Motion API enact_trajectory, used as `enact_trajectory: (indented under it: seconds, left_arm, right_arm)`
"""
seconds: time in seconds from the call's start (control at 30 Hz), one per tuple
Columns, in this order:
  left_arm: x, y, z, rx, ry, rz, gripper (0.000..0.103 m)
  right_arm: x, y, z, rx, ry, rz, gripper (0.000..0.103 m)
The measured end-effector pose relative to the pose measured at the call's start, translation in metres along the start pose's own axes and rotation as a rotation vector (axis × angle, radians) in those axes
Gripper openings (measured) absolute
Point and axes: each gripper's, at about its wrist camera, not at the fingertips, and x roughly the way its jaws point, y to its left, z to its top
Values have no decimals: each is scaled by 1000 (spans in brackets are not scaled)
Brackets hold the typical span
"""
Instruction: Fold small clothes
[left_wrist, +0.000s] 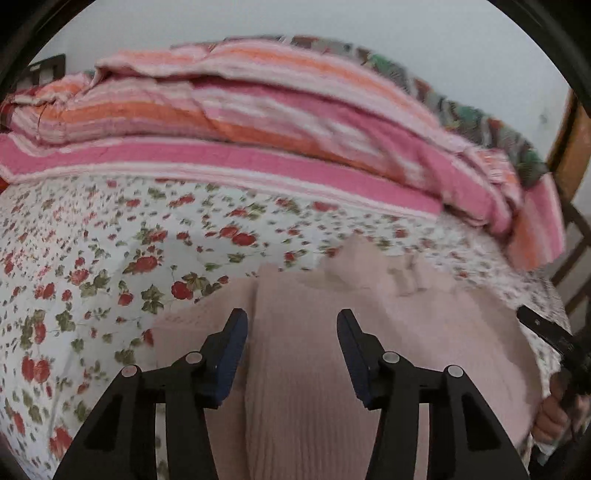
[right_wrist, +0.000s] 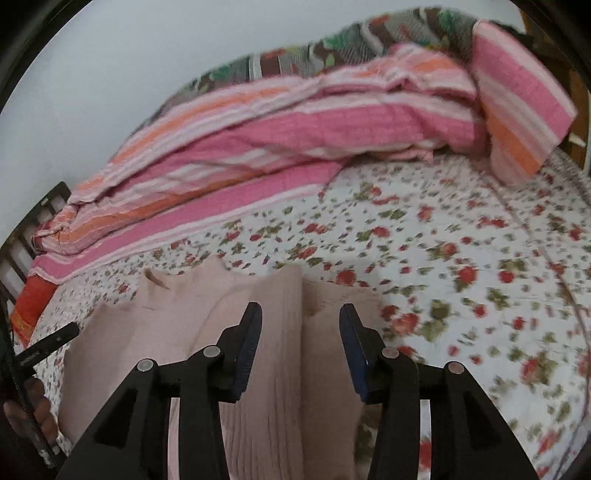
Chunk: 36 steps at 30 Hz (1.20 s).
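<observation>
Sweater (left_wrist: 295, 369) lies released on bedsheet (left_wrist: 92, 258), left gripper (left_wrist: 291, 325) and right gripper (right_wrist: 300, 319) both apart; folded sleeves could be snagged and reopened.

The lower part of the pale pink ribbed knit sweater (left_wrist: 295, 369) runs off the bottom edge behind the black arms of the left claw (left_wrist: 291, 354), so its hem can't be made out. In the right wrist view the same happens behind the right claw (right_wrist: 300, 350). Motion blur smears the white bedsheet with red flowers (right_wrist: 461, 258), worst toward the right. A hand (left_wrist: 550, 421) at the left view's right edge is mostly cut off. The dark patterned cloth (right_wrist: 332, 51) behind the pink and orange striped blanket (right_wrist: 295, 129) is largely hidden.
</observation>
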Motion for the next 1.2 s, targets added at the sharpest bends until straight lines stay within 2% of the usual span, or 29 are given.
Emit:
enact_trajectory:
  seconds: [0.03,0.1,0.13,0.17,0.2,0.23,0.27,0.3,0.37,0.4,0.47,0.57,0.63,0.73,0.77,0.8,0.93,1.03,1.1,1.13,1.2]
  left_arm:
    - [5,3,0,-7,6,16,44]
    - [16,7,-2,-10,7,80,32]
    - [20,8,-2,-10,9,83,28]
    - [22,11,-2,-17,11,73,13]
    - [22,14,-2,-27,5,66,8]
    - [20,19,-2,-45,-10,44,7]
    - [13,26,-2,-67,-37,13,7]
    - [9,30,-2,-70,-50,23,7]
    - [6,37,-6,-81,-62,43,7]
    - [9,39,-8,-89,-49,34,7]
    - [16,39,-11,-77,-21,51,7]
    - [10,37,-9,-68,-20,37,11]
    - [3,35,-4,-62,-20,29,11]
    - [-8,26,5,-32,-50,31,13]
    - [-10,20,9,-13,-59,23,15]
    - [-10,15,12,-1,-60,13,19]
    - [1,-5,14,54,-54,-17,27]
    - [35,-7,-1,108,2,82,29]
    - [41,-2,-8,98,-13,55,29]
    - [38,-1,-8,90,-26,43,29]
    - [40,-3,-8,94,-27,53,30]
  right_arm:
    - [10,1,1,0,30,-8,44]
    - [24,2,2,-8,71,-26,44]
    - [29,3,1,-12,84,-31,44]
    - [32,4,1,-17,91,-38,39]
    - [35,6,2,-29,90,-42,25]
    - [36,7,3,-37,86,-16,12]
    - [35,7,4,-38,83,30,6]
    - [32,7,5,-33,67,60,6]
    - [26,6,5,-44,29,59,6]
    - [29,5,4,-52,42,43,6]
    - [47,4,0,-52,125,-16,6]
    - [44,7,1,-71,139,-35,7]
    - [33,11,8,-73,125,-42,13]
    - [15,24,20,-88,52,-58,30]
    - [11,32,22,-102,32,-64,35]
    - [9,39,23,-114,24,-63,36]
    - [26,75,18,-204,27,-25,37]
    - [54,76,4,-237,58,-101,37]
    - [71,62,-4,-191,115,-99,37]
    - [73,53,-4,-143,110,-64,37]
    - [70,50,-3,-129,98,-49,37]
